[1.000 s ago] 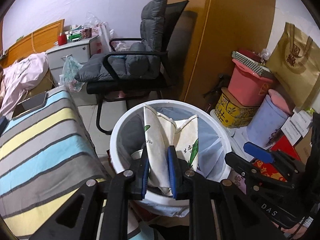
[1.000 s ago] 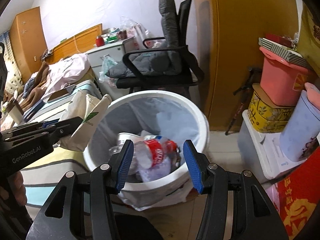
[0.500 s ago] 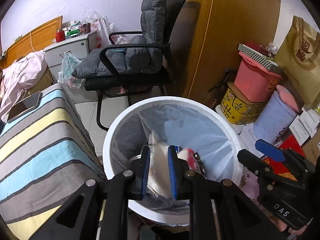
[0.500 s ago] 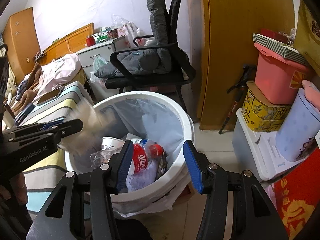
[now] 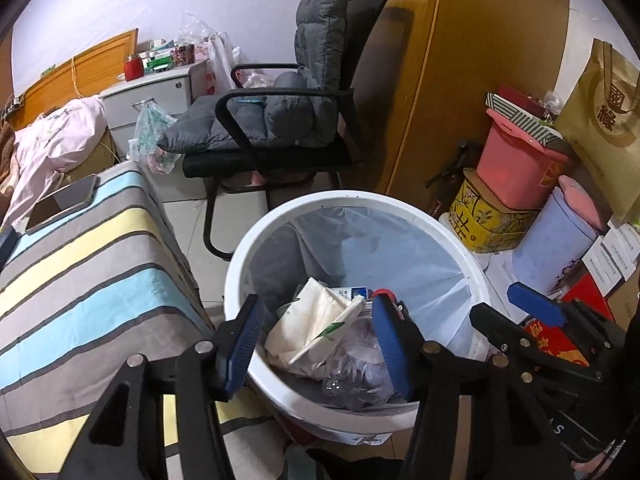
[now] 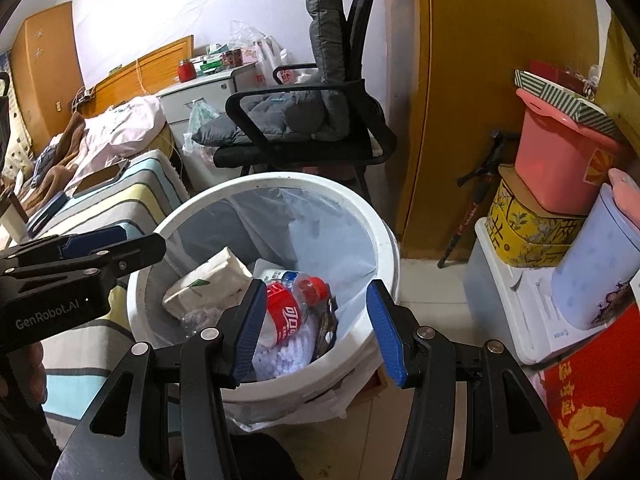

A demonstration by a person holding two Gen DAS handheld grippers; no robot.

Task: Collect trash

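A white bin (image 5: 240, 264) (image 6: 384, 240) lined with a clear bag stands on the floor. Inside lies a crumpled cream paper bag with green print (image 5: 312, 328) (image 6: 208, 280), beside a plastic bottle with a red label (image 6: 286, 314) and other clear plastic. My left gripper (image 5: 316, 344) (image 6: 116, 240) hovers over the bin's near rim, its jaws opening; the paper bag lies loose below, free of the pads. My right gripper (image 6: 316, 328) (image 5: 532, 308) stands open above the bin with nothing between its fingers.
A striped bedspread (image 5: 80, 264) with a phone (image 5: 64, 200) lies left of the bin. A black chair with grey cushions (image 5: 288, 120) stands behind. Stacked boxes, a pink tub (image 5: 520, 168) and a lilac container (image 5: 556, 240) crowd the right by a wooden wardrobe (image 5: 480, 60).
The left gripper carried the paper bag down into the bin, then spread its jaws and let it drop onto the trash. The right gripper stayed open and nearly still.
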